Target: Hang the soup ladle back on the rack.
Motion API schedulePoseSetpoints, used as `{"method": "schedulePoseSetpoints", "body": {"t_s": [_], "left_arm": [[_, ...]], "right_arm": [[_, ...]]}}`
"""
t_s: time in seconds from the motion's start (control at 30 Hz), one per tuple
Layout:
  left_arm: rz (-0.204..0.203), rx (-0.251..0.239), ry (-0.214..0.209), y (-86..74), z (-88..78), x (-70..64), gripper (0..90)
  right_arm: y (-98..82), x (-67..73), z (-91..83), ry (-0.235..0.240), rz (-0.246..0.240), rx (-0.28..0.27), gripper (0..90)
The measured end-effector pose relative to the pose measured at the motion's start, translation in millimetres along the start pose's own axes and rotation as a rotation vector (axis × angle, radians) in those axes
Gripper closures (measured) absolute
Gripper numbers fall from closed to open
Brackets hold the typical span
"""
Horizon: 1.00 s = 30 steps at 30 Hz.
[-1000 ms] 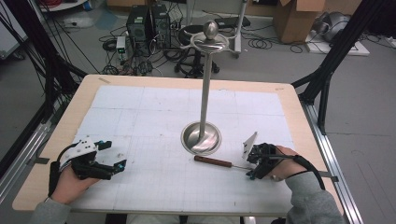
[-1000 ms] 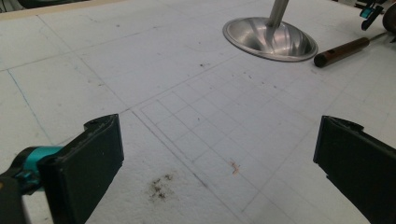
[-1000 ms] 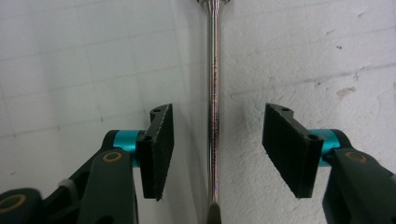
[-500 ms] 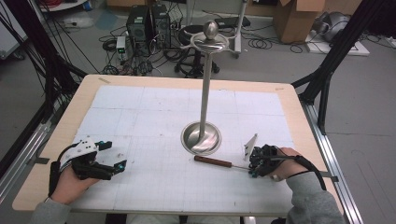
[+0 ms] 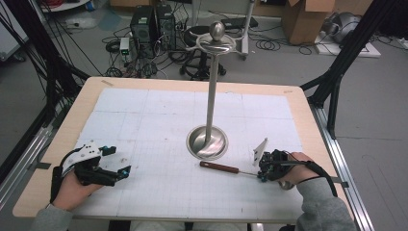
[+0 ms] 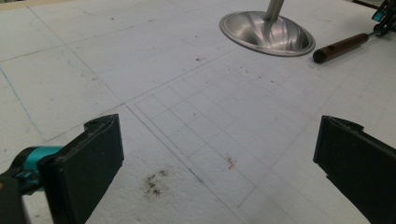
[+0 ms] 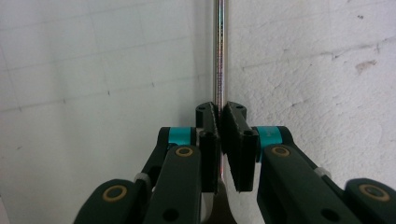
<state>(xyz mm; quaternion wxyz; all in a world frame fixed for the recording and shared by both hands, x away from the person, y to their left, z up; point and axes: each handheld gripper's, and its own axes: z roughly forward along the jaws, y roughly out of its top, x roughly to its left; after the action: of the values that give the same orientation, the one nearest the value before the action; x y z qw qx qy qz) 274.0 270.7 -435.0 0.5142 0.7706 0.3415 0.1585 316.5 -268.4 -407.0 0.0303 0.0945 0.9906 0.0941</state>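
Jaws clamped on thin steel: the right gripper, having just been closing, is now pinching the shiny shank of a wooden-handled utensil lying flat on the white gridded mat, low and right of centre in the high view. Gripping the metal end is leaving the brown handle pointing free toward the base of the steel stand, which is rising at mid-frame, probably as the hanging spot. The right hand is resting low at the lower right, gripper aimed leftward along the table. At lower left, the left gripper is idling on the mat, its jaws spread wide and holding nothing.
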Motion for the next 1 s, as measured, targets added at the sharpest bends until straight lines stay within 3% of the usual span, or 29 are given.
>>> {"method": "schedulePoseSetpoints", "body": {"t_s": [0.2,0.33,0.47,0.77,1.0], "left_arm": [[-0.001,-0.003,0.001,0.0,-0.1,0.5,2.2],[0.0,-0.004,-0.001,0.3,-0.8,0.6,2.2],[0.0,-0.004,0.0,0.1,0.0,0.6,2.2],[0.001,-0.005,0.001,0.3,-0.7,0.7,2.2],[0.0,-0.009,0.004,0.4,-0.8,0.8,2.2]], "right_arm": [[-2.3,-0.4,-2.6,0.002,-0.002,-0.018,84.4],[-7.0,-3.8,-6.2,0.034,0.047,-0.08,84.3],[-10.9,-5.1,-10.8,0.02,0.059,-0.125,84.4],[-6.3,-0.2,-22.6,0.005,0.032,-0.22,84.5],[-2.7,-0.2,-25.3,0.003,0.038,-0.259,84.5]]}}
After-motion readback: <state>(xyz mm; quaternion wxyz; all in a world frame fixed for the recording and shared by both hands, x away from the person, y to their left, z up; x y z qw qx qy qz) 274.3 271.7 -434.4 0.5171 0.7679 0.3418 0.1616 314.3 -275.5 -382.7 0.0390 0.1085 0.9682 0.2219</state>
